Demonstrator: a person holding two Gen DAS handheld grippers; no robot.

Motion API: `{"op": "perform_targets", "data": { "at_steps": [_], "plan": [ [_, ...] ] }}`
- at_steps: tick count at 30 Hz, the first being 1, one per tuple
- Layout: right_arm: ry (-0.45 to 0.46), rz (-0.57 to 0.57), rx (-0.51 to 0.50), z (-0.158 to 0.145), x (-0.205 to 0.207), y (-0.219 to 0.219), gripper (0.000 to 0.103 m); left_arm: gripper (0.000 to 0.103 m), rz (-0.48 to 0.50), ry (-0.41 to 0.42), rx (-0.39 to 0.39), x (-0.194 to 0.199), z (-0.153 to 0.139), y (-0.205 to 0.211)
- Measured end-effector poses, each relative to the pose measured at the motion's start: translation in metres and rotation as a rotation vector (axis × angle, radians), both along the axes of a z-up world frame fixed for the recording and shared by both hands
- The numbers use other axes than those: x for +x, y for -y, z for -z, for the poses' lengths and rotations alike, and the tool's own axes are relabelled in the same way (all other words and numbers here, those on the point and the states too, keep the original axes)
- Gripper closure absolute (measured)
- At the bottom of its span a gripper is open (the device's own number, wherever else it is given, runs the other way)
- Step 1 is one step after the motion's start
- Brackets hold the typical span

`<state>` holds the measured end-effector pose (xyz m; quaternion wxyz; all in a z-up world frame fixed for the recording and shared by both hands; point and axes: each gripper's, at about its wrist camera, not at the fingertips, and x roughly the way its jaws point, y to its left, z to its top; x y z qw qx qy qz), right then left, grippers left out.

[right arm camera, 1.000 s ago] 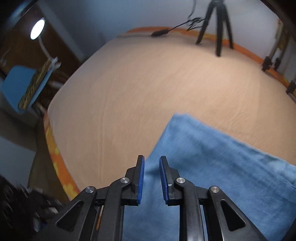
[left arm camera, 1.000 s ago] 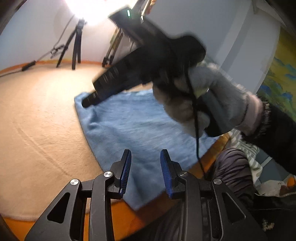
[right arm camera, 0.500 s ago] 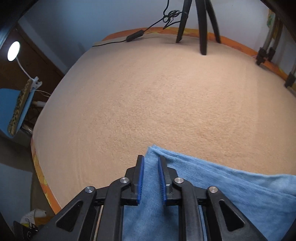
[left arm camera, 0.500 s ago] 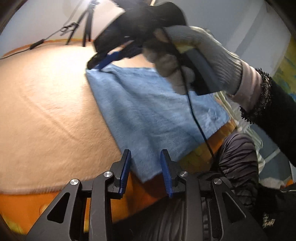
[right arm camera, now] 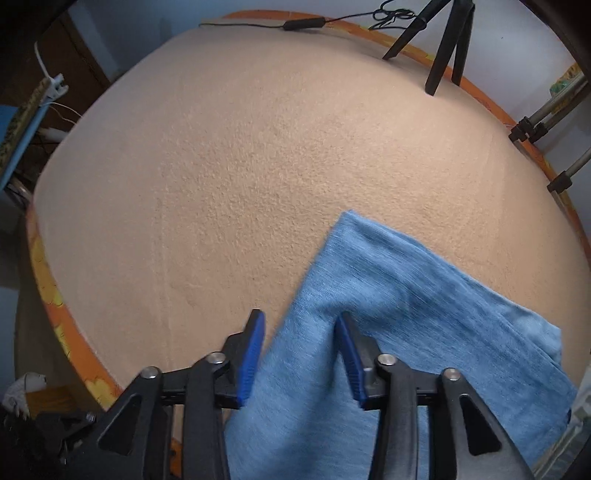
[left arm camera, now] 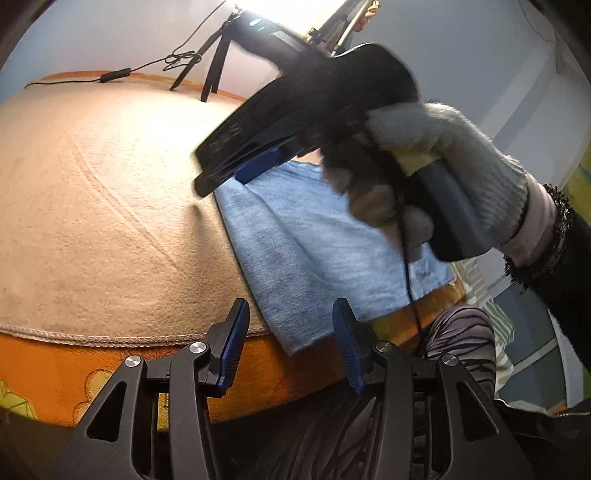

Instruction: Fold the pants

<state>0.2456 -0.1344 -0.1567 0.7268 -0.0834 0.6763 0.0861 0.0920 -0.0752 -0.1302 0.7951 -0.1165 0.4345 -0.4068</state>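
Light blue folded pants [left arm camera: 314, 254] lie on a beige blanket [left arm camera: 110, 206], with the near corner hanging over the bed's edge. My left gripper [left arm camera: 291, 332] hovers at that corner with its jaws opening; the cloth is beyond the fingertips, not pinched. A gloved hand [left arm camera: 443, 155] holds my right gripper [left arm camera: 236, 173] tip-down at the pants' far corner. In the right wrist view the right gripper [right arm camera: 301, 332] has its jaws opening, and the pants [right arm camera: 406, 314] lie loose between the pads.
Black tripod legs [right arm camera: 443, 48] and a cable [right arm camera: 303, 25] stand at the blanket's far edge. An orange patterned sheet [left arm camera: 55, 373] borders the bed. The person's striped knee [left arm camera: 461, 343] is at the near right. Metal stand legs [right arm camera: 546, 122] are at the right.
Both grippers' jaws have widened. The right gripper, narrow over the pants' edge half a second ago, now stands apart with the cloth slack. The left view has shifted toward the bed's near edge.
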Motion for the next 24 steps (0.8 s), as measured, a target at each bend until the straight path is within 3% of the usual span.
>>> {"op": "perform_targets", "data": {
  "at_steps": [3, 5, 7, 8, 9, 10, 11, 15, 24],
  "plan": [
    [-0.013, -0.008, -0.048, 0.011, 0.002, -0.014, 0.043, 0.058, -0.009, -0.012, -0.009, 0.004, 0.0, -0.001],
    [-0.001, -0.018, -0.075, 0.01, 0.001, -0.024, 0.045, 0.058, -0.011, -0.025, -0.014, 0.007, 0.001, -0.001],
    [0.0, -0.018, -0.082, 0.01, 0.002, -0.025, 0.052, 0.058, -0.014, -0.032, -0.014, 0.01, 0.004, 0.003],
    [0.006, -0.018, -0.083, 0.009, 0.003, -0.025, 0.061, 0.058, -0.017, -0.033, -0.013, 0.011, 0.004, 0.004],
    [0.013, -0.018, -0.092, 0.008, 0.003, -0.023, 0.076, 0.057, -0.022, -0.033, -0.013, 0.013, 0.004, 0.006],
    [0.02, -0.015, -0.108, 0.007, 0.002, -0.018, 0.079, 0.055, -0.027, -0.032, -0.009, 0.014, 0.004, 0.008],
    [0.022, -0.009, -0.094, 0.006, 0.002, -0.015, 0.082, 0.049, -0.033, -0.03, 0.0, 0.015, 0.004, 0.01],
    [0.055, 0.038, -0.012, -0.005, -0.001, 0.003, 0.099, 0.048, -0.048, -0.025, 0.036, 0.019, 0.004, 0.018],
    [0.177, 0.185, 0.228, -0.057, -0.02, 0.071, 0.101, 0.049, -0.01, -0.019, 0.07, 0.018, -0.002, 0.047]
  ]
}}
